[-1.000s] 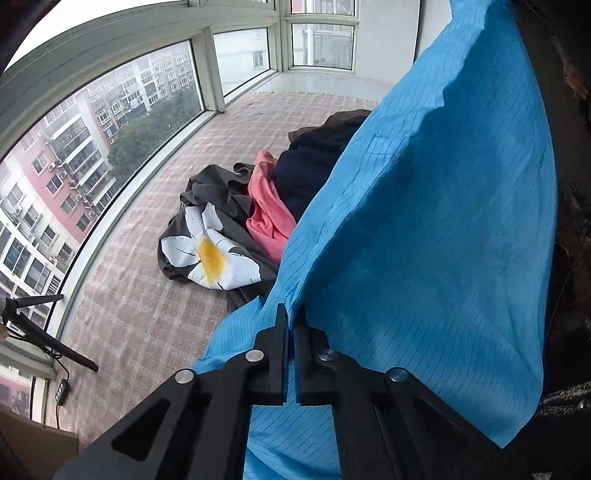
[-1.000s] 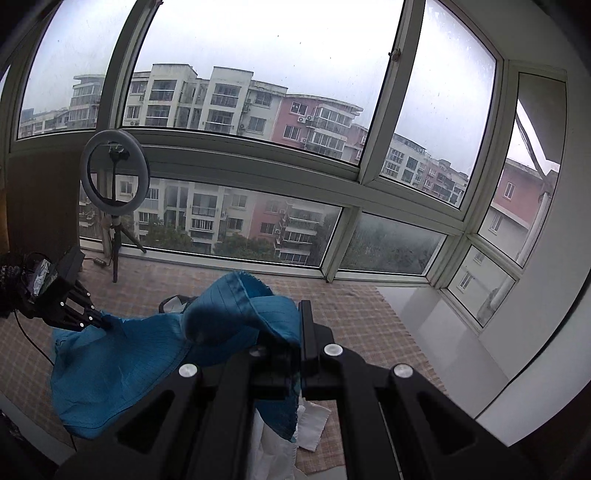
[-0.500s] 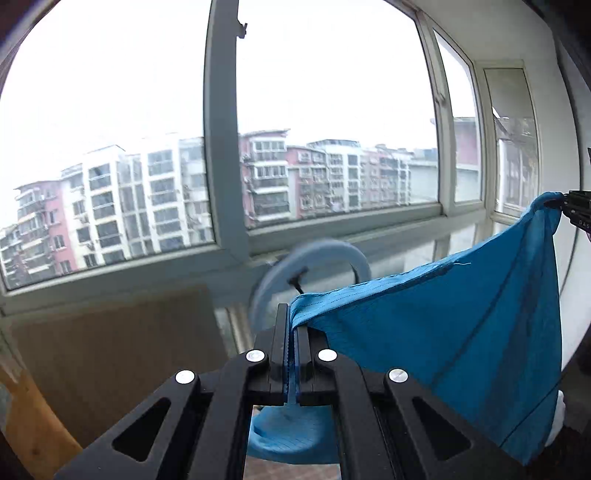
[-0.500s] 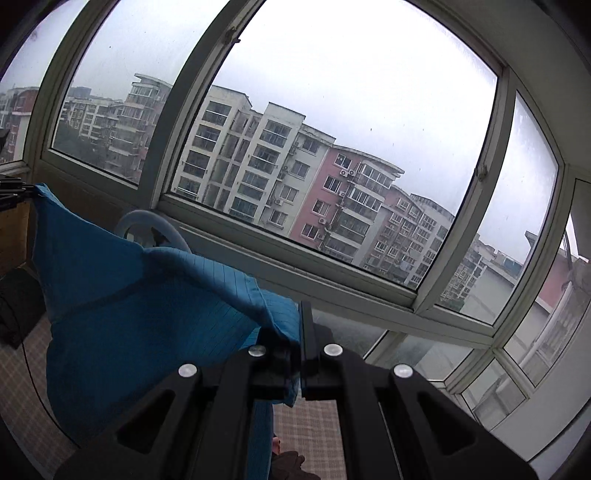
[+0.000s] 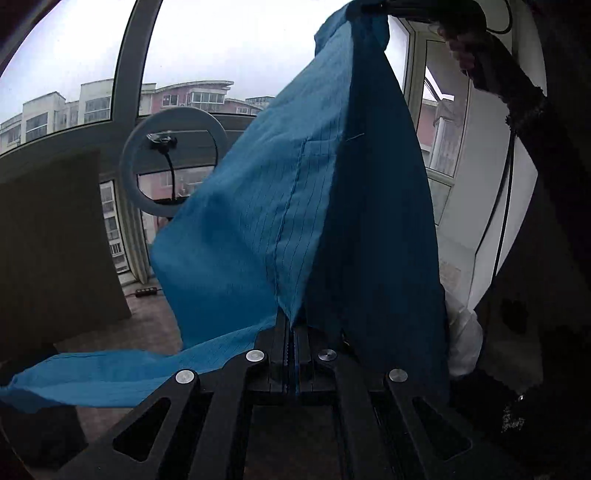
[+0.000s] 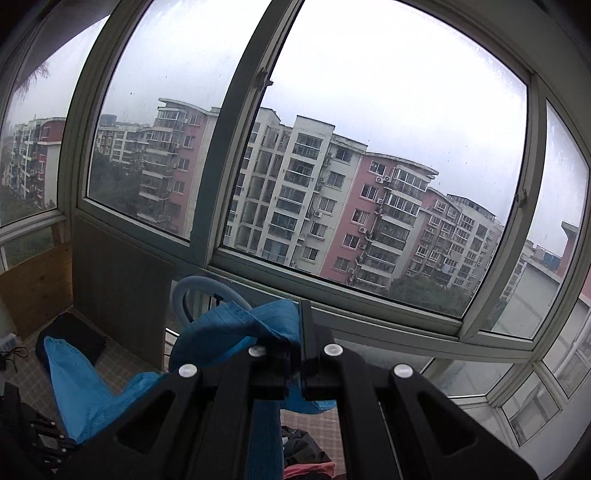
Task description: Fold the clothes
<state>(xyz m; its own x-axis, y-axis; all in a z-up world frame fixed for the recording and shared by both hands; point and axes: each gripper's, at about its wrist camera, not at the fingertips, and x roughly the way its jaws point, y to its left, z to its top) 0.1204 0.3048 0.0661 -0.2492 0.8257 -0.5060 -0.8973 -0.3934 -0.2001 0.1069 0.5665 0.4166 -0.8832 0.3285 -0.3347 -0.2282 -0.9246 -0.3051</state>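
Observation:
A blue striped garment (image 5: 295, 206) hangs in the air, stretched between both grippers. My left gripper (image 5: 294, 332) is shut on its lower edge, and the cloth rises from there to the right gripper (image 5: 373, 5) at the top of the left wrist view, held by a person's hand (image 5: 476, 55). In the right wrist view my right gripper (image 6: 300, 332) is shut on a bunched corner of the blue garment (image 6: 236, 332), which droops down to the left. The left gripper (image 6: 40, 435) shows dimly at the lower left there.
A ring light (image 5: 173, 162) on a stand is behind the cloth, before large windows (image 6: 332, 166). A brown panel (image 5: 51, 243) stands at the left. A power strip (image 5: 147, 291) lies on the checked floor. More clothes (image 6: 306, 458) lie below the right gripper.
Both grippers have lifted the blue garment off the floor pile into the air. The right gripper has gone higher than the left, so the cloth now hangs steeply between them.

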